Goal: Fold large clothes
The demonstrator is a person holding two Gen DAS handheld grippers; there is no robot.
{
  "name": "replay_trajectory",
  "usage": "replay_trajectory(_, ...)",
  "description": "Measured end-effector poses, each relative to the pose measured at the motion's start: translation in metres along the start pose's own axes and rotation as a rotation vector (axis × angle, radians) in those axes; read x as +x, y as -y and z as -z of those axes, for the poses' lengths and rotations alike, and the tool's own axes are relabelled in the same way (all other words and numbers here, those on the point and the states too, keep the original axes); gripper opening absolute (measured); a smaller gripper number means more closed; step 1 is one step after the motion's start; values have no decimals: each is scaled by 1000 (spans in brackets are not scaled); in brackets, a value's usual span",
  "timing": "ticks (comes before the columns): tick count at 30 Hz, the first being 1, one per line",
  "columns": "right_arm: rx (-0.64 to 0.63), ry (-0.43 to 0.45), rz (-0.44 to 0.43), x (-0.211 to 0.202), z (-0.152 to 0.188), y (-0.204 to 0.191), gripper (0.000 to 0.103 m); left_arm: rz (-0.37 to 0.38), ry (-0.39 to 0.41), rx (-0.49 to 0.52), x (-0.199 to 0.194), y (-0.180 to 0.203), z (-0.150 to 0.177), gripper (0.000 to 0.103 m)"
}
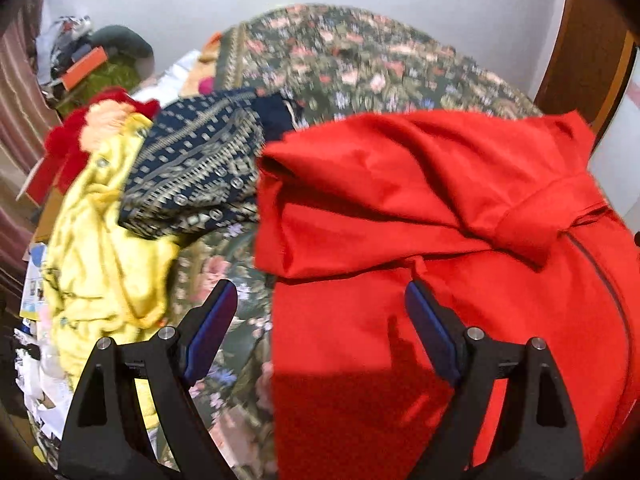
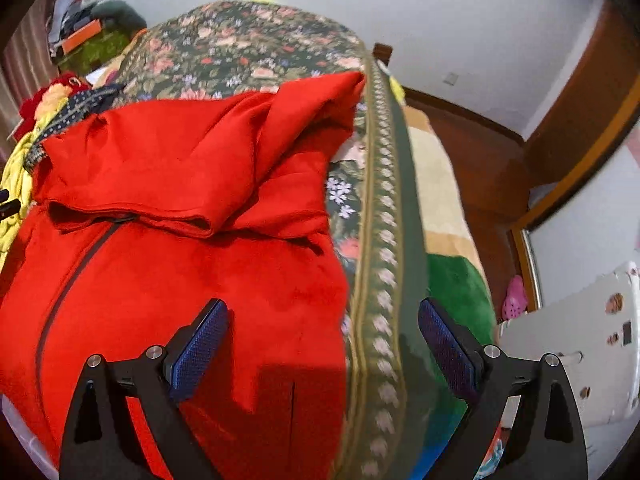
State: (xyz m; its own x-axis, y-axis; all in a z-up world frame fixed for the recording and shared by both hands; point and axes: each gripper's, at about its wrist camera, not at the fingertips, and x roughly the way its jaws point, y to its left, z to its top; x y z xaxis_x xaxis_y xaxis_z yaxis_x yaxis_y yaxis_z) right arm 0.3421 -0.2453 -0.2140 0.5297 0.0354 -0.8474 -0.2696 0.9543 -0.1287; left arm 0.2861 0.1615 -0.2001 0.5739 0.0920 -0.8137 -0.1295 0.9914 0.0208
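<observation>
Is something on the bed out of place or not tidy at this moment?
The red garment is only partly folded: its upper part lies bunched and skewed over the zipper. To its left, a yellow garment and a navy patterned one lie in a crumpled heap. Both grippers, left and right, are open and hold nothing.

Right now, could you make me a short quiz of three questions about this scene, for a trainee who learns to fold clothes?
1. True or false: the left gripper is shut on the red garment.
2. Which item lies directly to the left of the red garment in the left wrist view? A) navy patterned garment B) pink shoe C) white panel
3. Fill in: the red garment rests on a ____ bedspread.

Key: 1. False; both the left gripper and the right gripper are open and hold nothing. 2. A. 3. floral.
</observation>
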Motion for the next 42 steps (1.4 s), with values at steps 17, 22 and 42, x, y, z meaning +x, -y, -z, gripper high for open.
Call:
replay_trajectory(17,102,102,-102,-85,68,-13,95,39,90,23,-81,1,42,86)
replay_trajectory(22,166,79,-131,-88,97,-6,95,72,38,-30,-74,-11,76,86)
replay_trajectory(42,387,-43,-249,-31,151,9,95,309,-155,-299,-37,-18,149,86)
